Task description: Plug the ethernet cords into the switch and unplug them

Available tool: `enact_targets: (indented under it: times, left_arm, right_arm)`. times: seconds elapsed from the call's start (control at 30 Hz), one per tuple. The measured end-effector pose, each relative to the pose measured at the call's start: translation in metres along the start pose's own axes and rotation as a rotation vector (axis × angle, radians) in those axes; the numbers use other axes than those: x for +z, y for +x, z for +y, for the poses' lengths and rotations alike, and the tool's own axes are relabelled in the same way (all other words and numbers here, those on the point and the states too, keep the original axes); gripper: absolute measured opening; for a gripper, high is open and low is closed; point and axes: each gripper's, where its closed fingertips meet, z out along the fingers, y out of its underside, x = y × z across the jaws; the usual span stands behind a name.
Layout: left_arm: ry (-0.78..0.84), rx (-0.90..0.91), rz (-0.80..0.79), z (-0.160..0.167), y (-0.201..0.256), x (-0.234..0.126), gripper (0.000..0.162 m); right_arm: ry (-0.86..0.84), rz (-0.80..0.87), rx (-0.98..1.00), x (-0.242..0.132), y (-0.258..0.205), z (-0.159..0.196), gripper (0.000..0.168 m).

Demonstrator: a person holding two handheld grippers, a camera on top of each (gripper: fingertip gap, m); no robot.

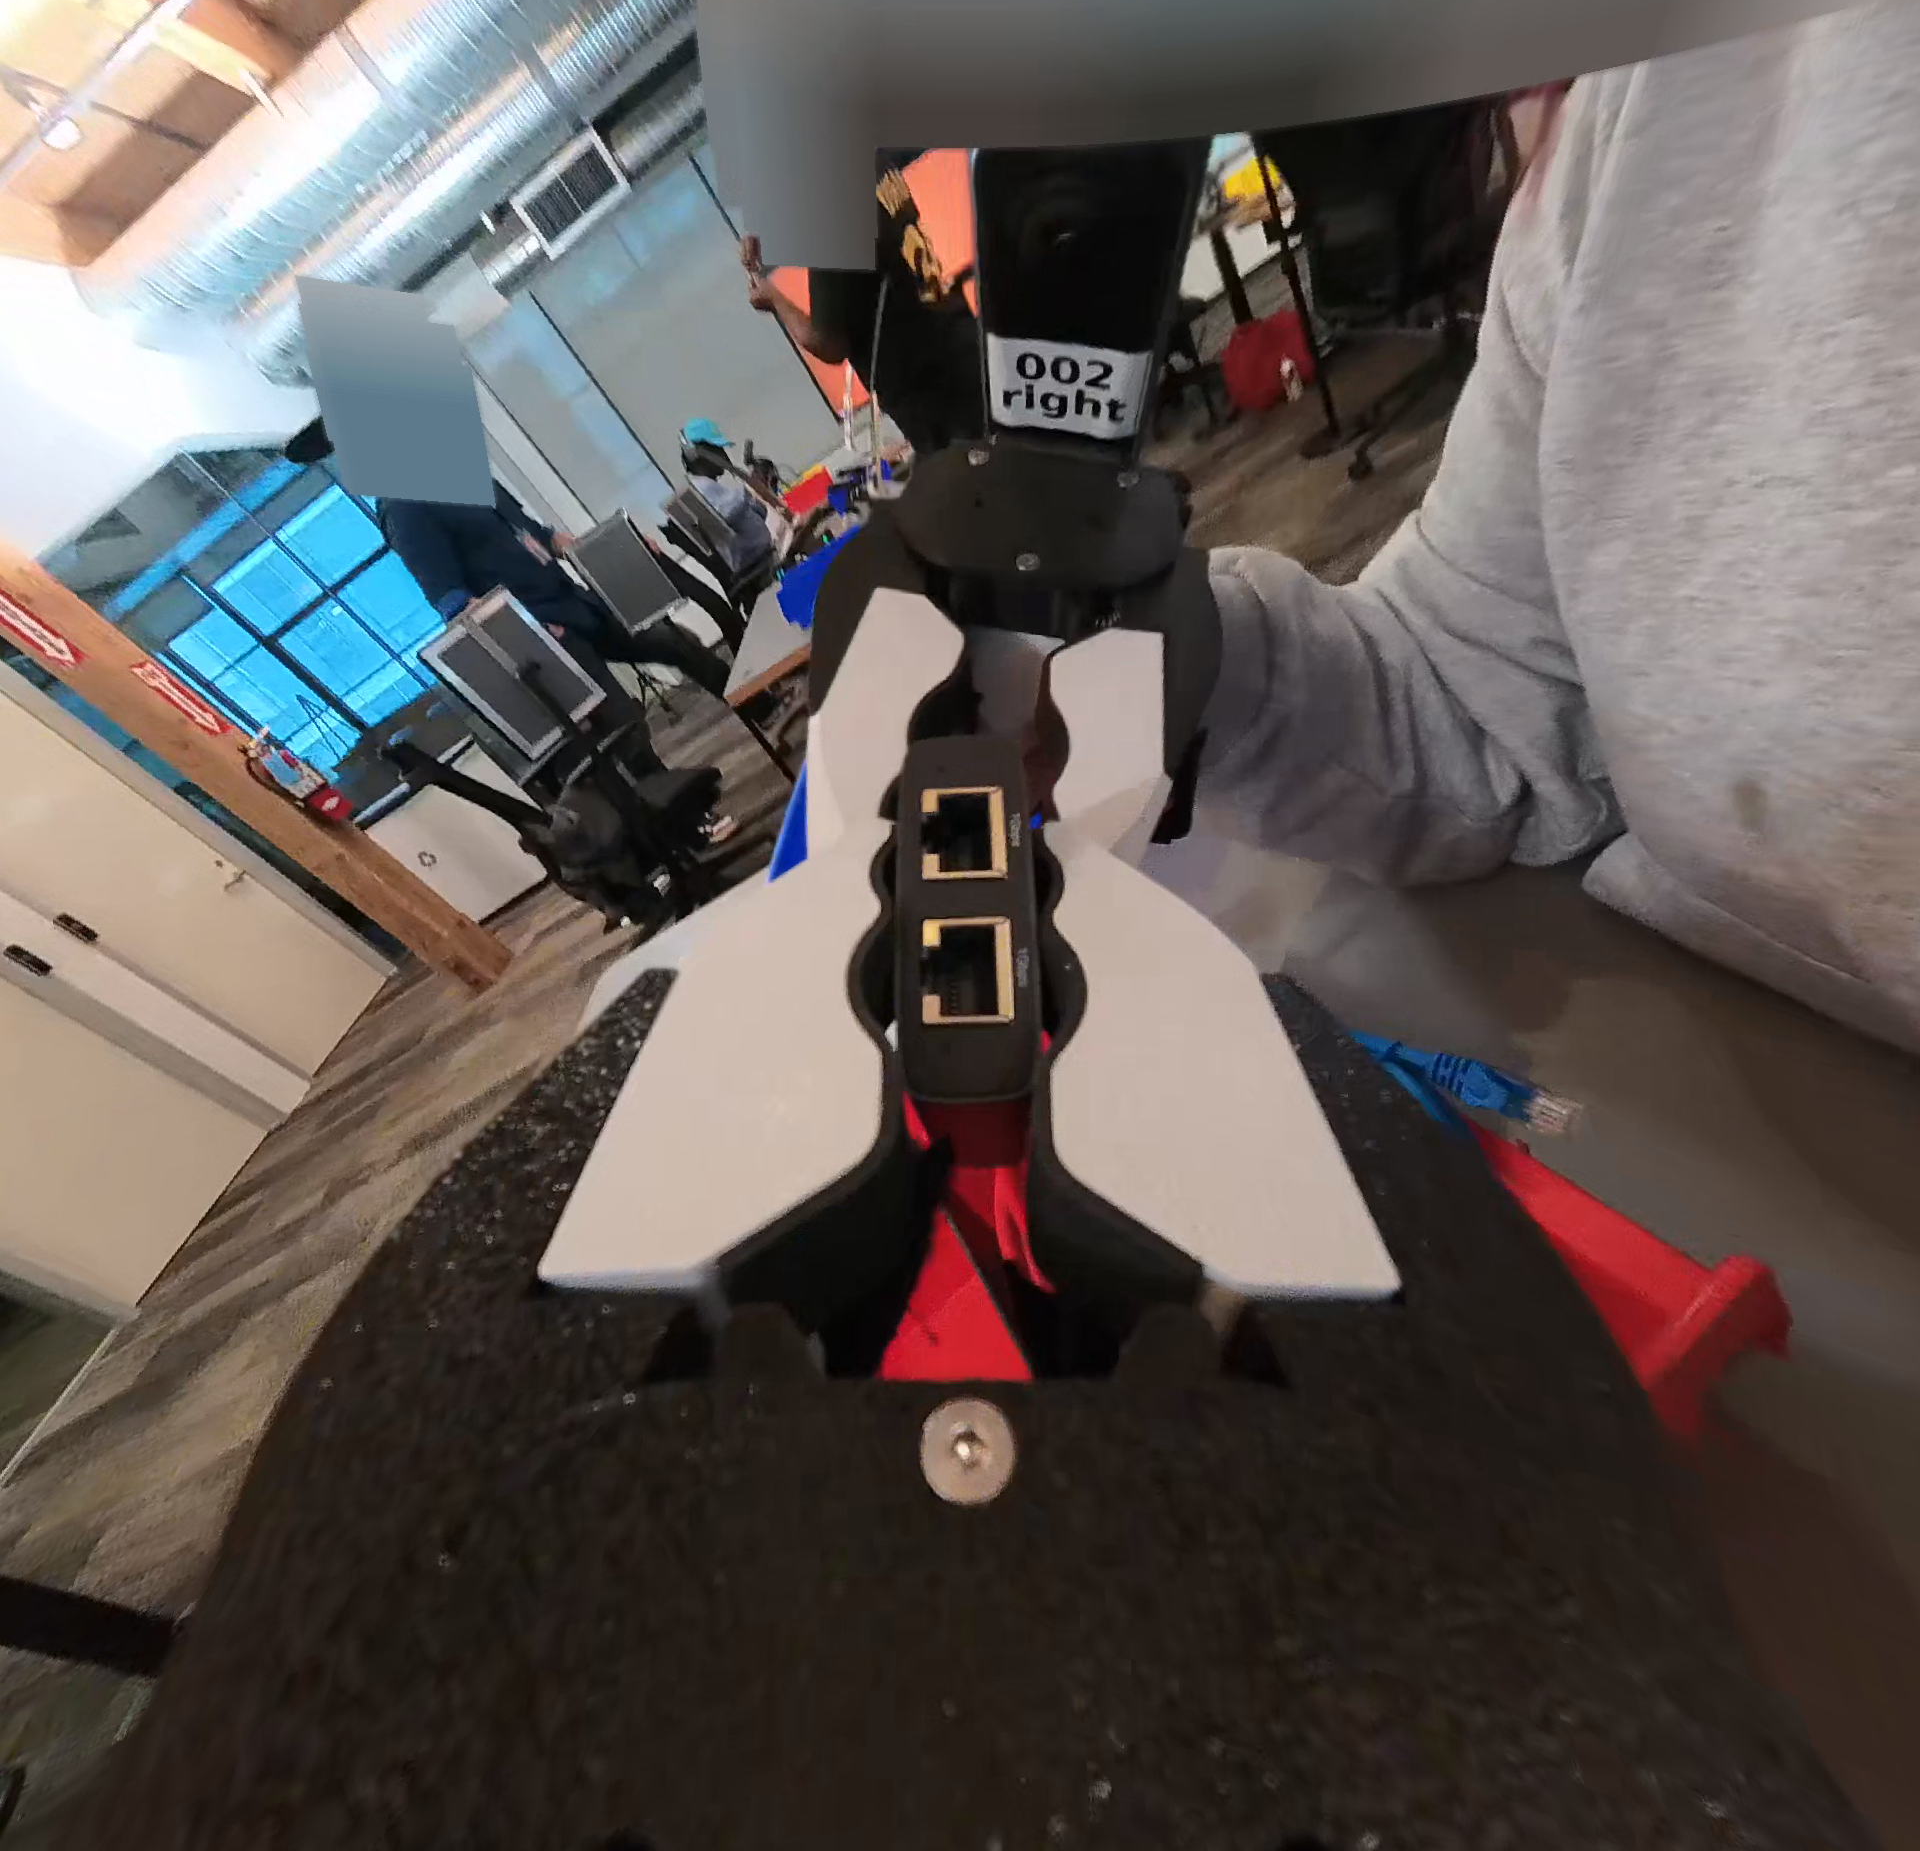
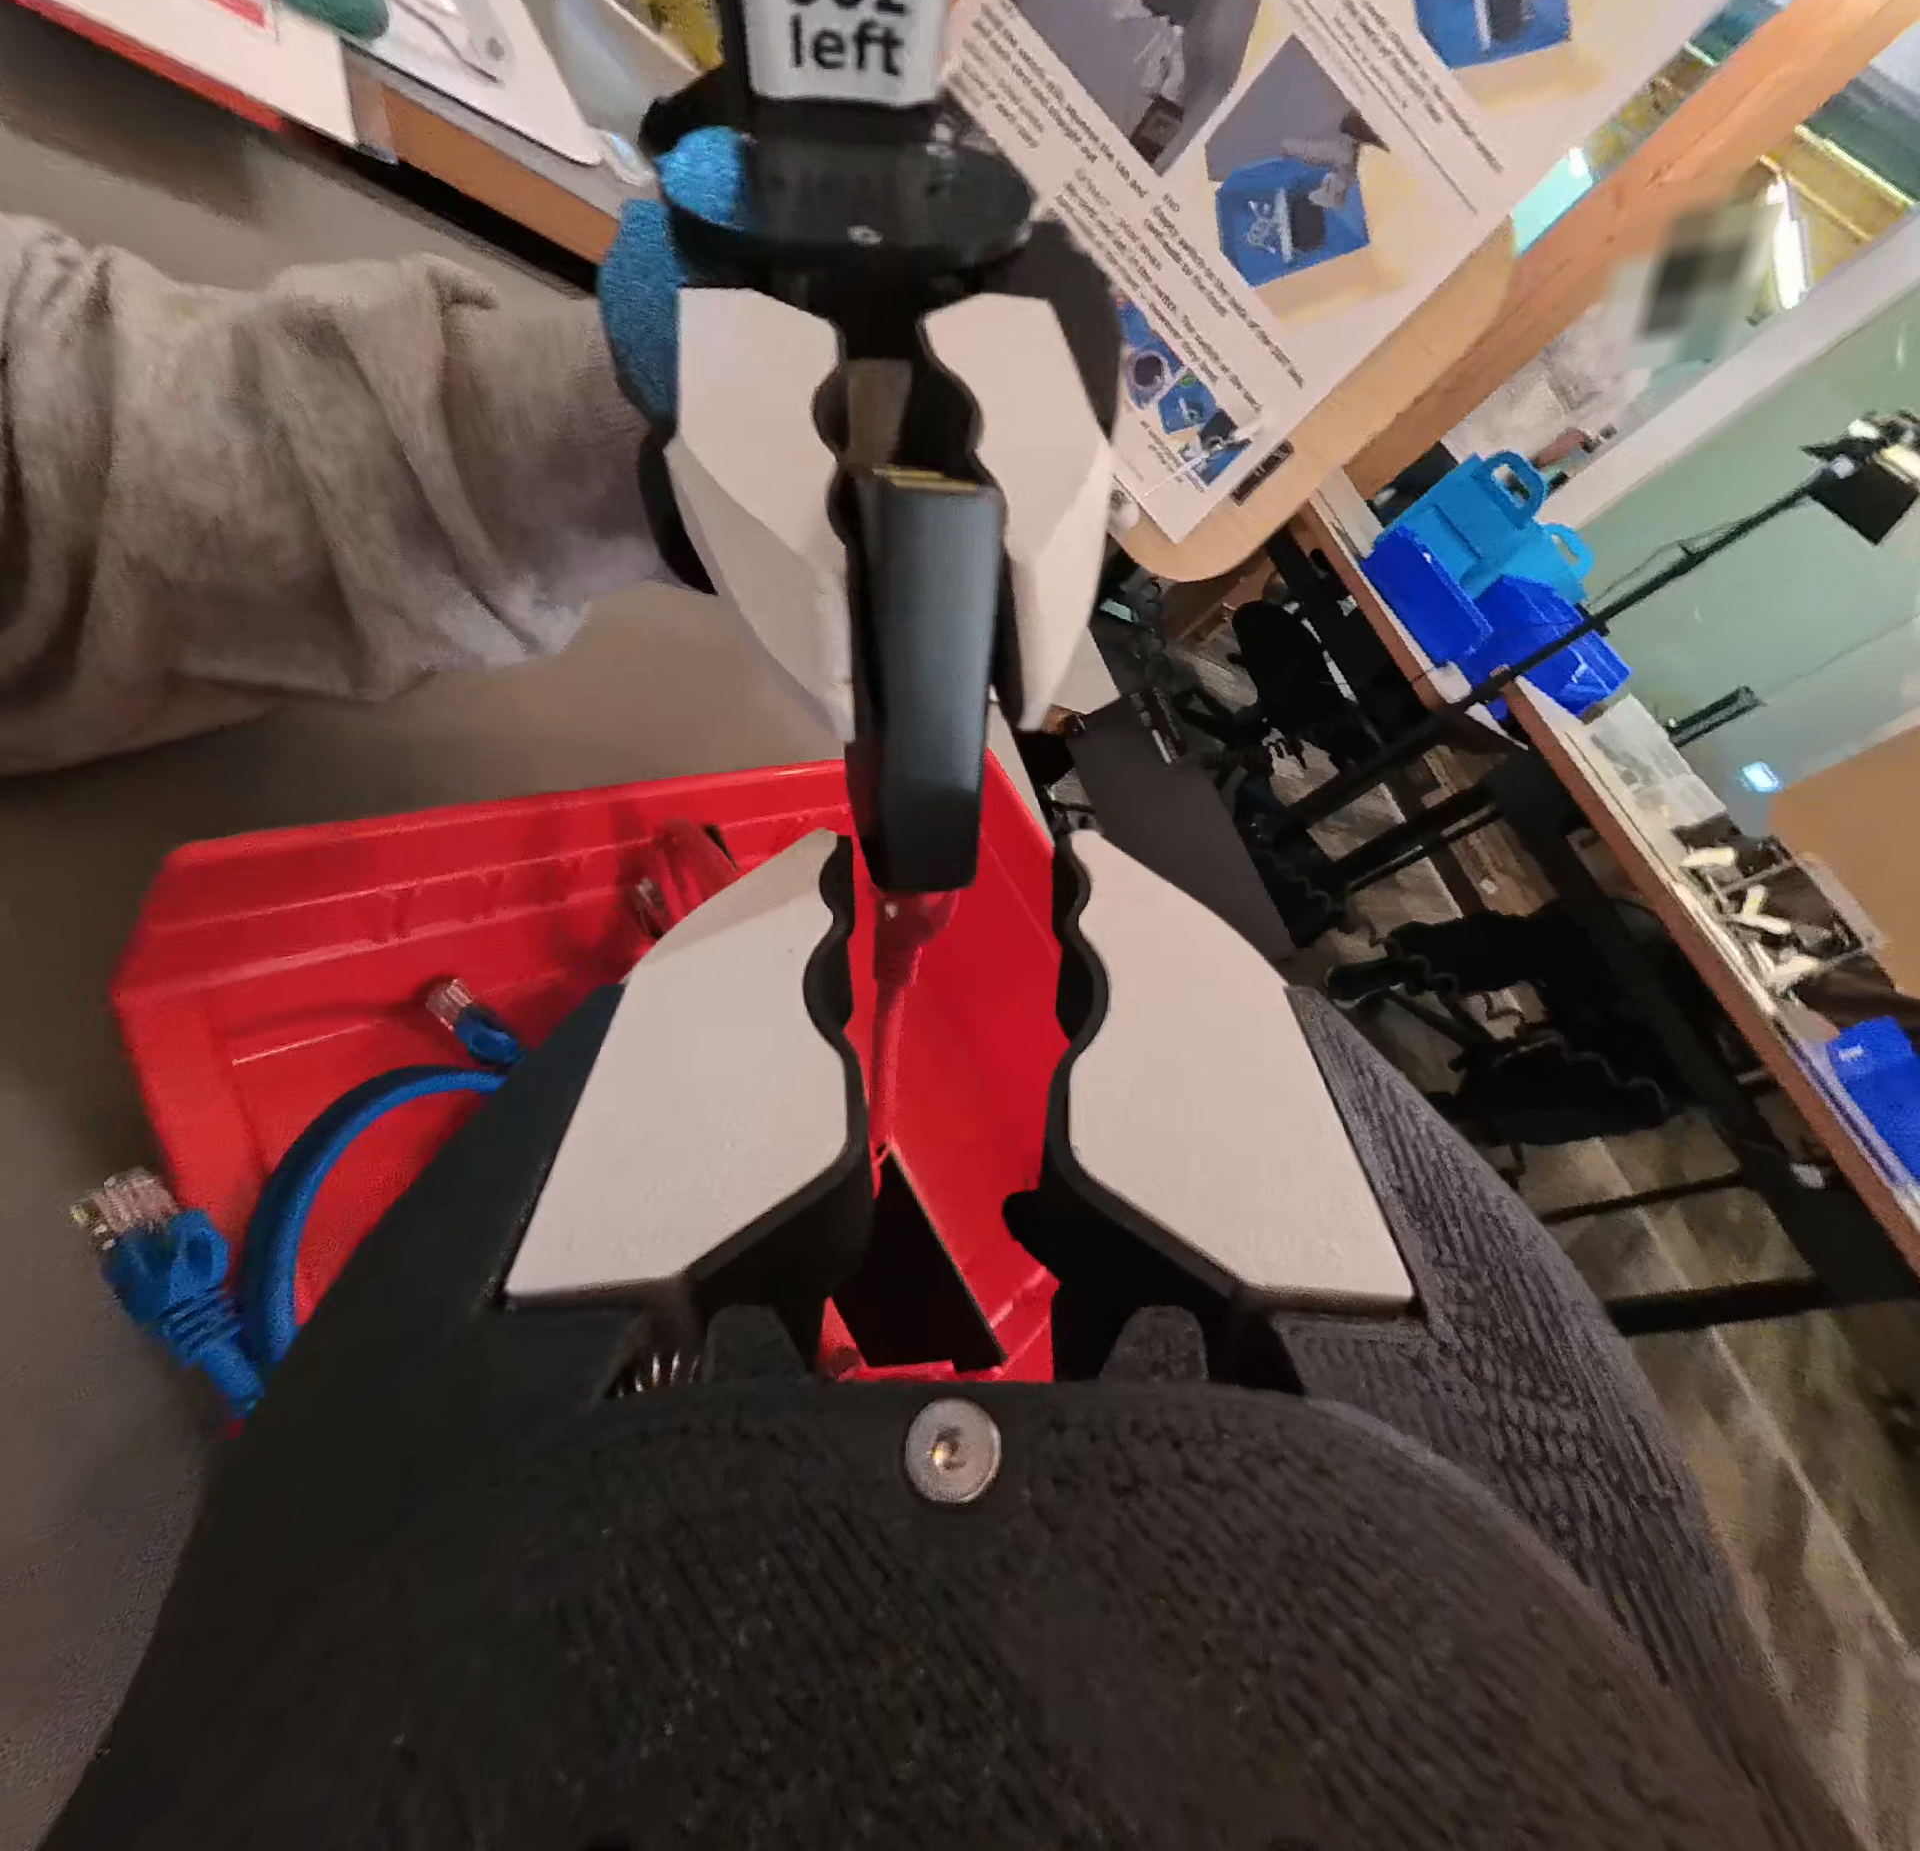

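Right wrist view: red bin [image 2: 343,928] holds blue cable [image 2: 343,1115].

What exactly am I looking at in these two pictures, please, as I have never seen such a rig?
There is no robot here. A person holds a two-finger gripper in each hand, and each gripper carries a camera that looks along its own fingers. The two grippers face each other, so each picture also shows the other one farther off.

In the left wrist view, the left gripper is shut on a black adapter with two network sockets.

In the right wrist view, the right gripper is open. A red cable runs between its fingers and seems plugged into the adapter's near end.

Below, on a grey table, stands a red bin. A blue cable lies partly in it.
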Motion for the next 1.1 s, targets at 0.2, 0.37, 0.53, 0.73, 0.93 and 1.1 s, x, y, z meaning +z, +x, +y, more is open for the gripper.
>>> enact_targets:
  times: [0.2,0.37,0.53,0.73,0.93,1.1]
  left_arm:
    - [0.000,-0.026,0.028,-0.006,0.007,0.007,0.020]
    - [0.137,-0.126,-0.029,-0.026,-0.005,0.004,0.038]
    - [0.325,-0.204,-0.053,-0.036,-0.020,-0.014,0.044]
    - [0.310,-0.190,-0.041,-0.026,-0.018,-0.004,0.025]
    - [0.168,-0.076,-0.085,-0.019,-0.016,0.002,0.021]
    - [-0.168,0.096,-0.137,0.005,-0.010,0.011,0.021]
  right_arm:
    - [0.053,-0.055,-0.047,0.003,-0.012,-0.007,0.022]
    - [0.178,-0.020,0.006,-0.007,0.001,-0.020,0.020]
    - [0.305,-0.013,0.070,-0.021,0.011,-0.031,0.019]
    - [0.366,-0.044,0.116,-0.026,0.012,-0.035,0.019]
    - [0.252,-0.013,0.074,-0.025,0.014,-0.023,0.021]
    - [0.025,0.018,-0.075,-0.023,0.005,-0.002,0.034]
